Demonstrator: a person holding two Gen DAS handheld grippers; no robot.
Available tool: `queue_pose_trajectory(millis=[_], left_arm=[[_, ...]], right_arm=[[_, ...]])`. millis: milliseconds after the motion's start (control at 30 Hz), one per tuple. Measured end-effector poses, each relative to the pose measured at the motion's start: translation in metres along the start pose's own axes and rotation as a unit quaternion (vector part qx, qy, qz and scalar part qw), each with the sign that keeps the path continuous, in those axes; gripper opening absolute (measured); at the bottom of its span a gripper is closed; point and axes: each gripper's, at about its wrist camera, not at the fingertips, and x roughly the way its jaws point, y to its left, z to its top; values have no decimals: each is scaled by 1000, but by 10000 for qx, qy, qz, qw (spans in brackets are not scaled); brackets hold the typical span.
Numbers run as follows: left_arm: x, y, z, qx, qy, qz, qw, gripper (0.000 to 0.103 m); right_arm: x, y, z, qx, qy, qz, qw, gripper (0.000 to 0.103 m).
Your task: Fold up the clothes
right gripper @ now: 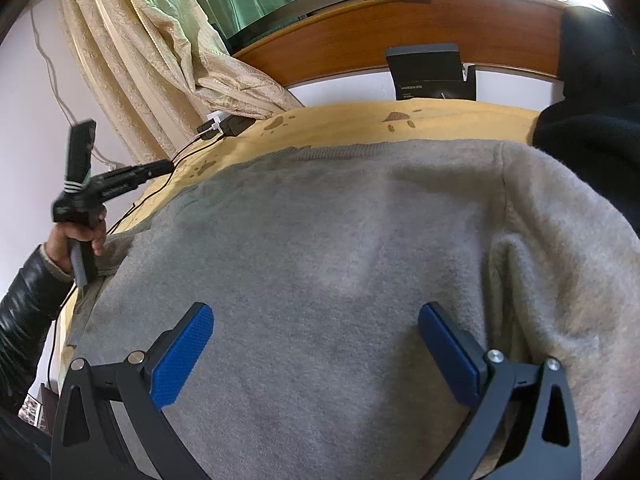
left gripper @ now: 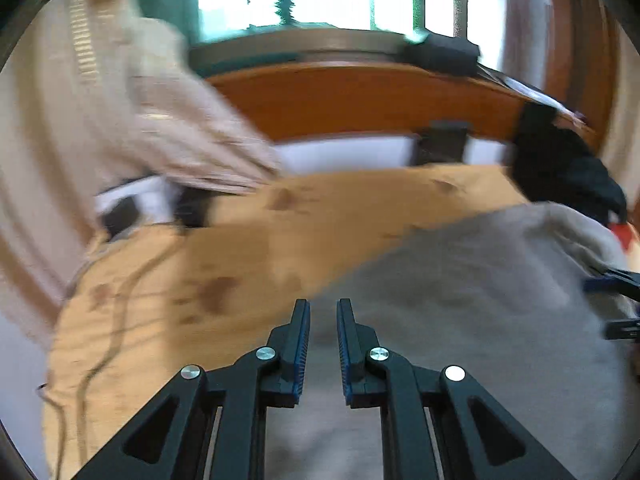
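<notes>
Right tool [right gripper: 316,354] over grey sweater [right gripper: 340,240]

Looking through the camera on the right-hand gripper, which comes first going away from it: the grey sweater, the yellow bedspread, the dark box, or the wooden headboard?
From the right gripper, nearest first:
1. Grey sweater, directly beneath the open fingers.
2. Yellow bedspread, showing beyond the sweater's far edge.
3. Dark box, upright behind the bedspread.
4. Wooden headboard, across the top, behind the box.
</notes>
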Motion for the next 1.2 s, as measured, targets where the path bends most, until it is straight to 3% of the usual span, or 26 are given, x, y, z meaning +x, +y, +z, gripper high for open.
queue_pose_trajectory(millis=[133,200,400,667,900,967,1033,1167,1200], left_arm=[[41,-34,-5,304,481,107,9983,15],[54,-35,-12,322,542,300,9976,15],[62,-27,-6,67,523,395,9978,15],[51,-50,-11,160,457,1081,9930,15],[9,-74,-5,255,-26,1746,9843,15],[1,-83,-4,232,39,1701,9851,15],[-4,-92,-7,68,287,1396,9898,15],[-10,-115,-23,-291,832,411,9953,15],[-11,-123,-28,-259,903,314,9951,15]], right_arm=[[-1,0,0,0,-4,13,10000,103],[-1,-1,0,10,-3,29,10000,103],[1,-3,0,67,42,55,10000,103],[2,-2,-1,73,57,63,9999,103],[3,-2,-1,70,72,69,9999,103],[3,-2,-1,69,73,66,9999,103],[3,-2,-1,63,76,55,9999,103],[4,0,-2,8,90,-48,9999,103],[4,1,-2,-16,90,-93,9999,103]])
